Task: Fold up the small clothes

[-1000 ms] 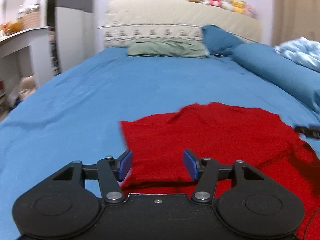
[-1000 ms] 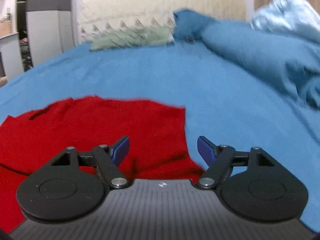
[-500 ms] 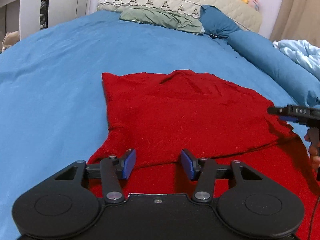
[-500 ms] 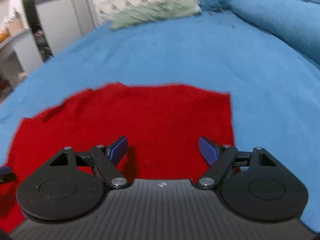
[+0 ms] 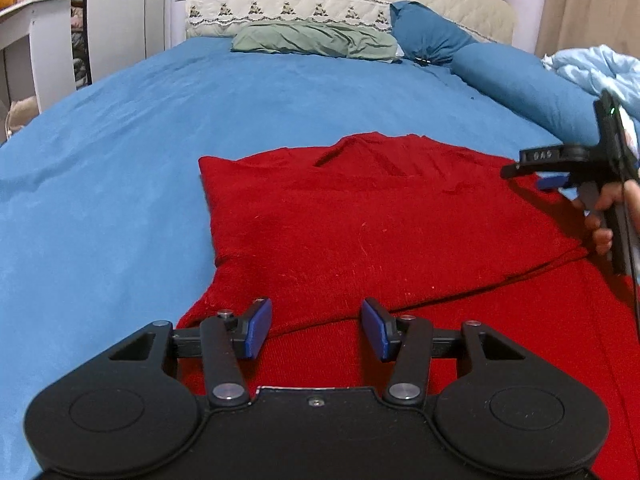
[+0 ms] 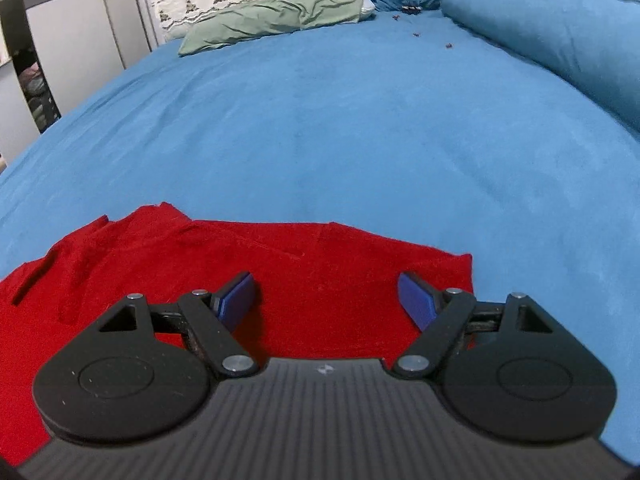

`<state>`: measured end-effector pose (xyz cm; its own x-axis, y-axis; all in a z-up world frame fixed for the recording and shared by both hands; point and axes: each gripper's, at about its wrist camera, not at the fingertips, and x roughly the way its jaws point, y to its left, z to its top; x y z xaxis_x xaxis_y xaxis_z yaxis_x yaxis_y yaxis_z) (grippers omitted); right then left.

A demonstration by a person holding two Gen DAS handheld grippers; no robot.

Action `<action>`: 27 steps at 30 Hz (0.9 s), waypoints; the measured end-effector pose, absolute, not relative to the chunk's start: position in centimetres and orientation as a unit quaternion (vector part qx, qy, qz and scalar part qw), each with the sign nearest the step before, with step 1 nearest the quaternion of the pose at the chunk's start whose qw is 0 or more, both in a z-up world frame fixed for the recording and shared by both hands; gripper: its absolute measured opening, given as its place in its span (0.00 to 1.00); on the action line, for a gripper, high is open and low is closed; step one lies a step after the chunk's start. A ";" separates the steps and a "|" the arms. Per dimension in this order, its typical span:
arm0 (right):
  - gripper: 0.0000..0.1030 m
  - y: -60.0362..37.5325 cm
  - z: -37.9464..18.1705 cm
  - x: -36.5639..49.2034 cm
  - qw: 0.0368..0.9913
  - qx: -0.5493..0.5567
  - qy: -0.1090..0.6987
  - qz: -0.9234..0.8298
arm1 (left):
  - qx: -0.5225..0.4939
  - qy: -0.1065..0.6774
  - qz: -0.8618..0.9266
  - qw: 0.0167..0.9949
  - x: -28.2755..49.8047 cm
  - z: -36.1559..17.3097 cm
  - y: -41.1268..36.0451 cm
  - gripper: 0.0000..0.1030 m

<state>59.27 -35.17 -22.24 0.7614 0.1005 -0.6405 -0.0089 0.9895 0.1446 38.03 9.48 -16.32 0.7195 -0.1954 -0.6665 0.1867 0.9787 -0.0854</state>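
Note:
A red knit garment (image 5: 380,236) lies on the blue bed, with its top part folded down over the lower part; the fold's edge runs across just ahead of my left gripper (image 5: 316,330). That gripper is open and empty, low over the garment's near left side. My right gripper (image 6: 326,300) is open and empty over the garment's (image 6: 312,292) far right corner. It also shows in the left wrist view (image 5: 560,168), held by a hand at the garment's right edge.
The blue bedspread (image 5: 120,184) stretches ahead. A green pillow (image 5: 312,38), a blue pillow (image 5: 424,36) and a blue bolster (image 5: 520,80) lie at the headboard. A light blue blanket (image 5: 592,72) is at the right. White furniture (image 5: 36,40) stands left of the bed.
Both grippers stayed open. The left gripper drew back toward the near edge of the fold. The right gripper moved forward to the garment's far right corner.

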 end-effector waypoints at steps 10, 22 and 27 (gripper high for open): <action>0.92 -38.5 -12.1 46.4 0.955 0.071 0.272 0.097 | -0.006 0.340 -0.057 0.939 34.3 -10.3 9.3 0.67; 0.96 -43.9 0.1 24.6 0.962 0.065 0.226 0.140 | -0.020 0.279 -0.042 0.959 19.3 1.7 10.3 1.00; 0.96 -44.9 -1.9 17.6 0.953 0.048 0.261 0.148 | -0.030 0.298 -0.034 0.954 14.2 -0.4 11.1 0.99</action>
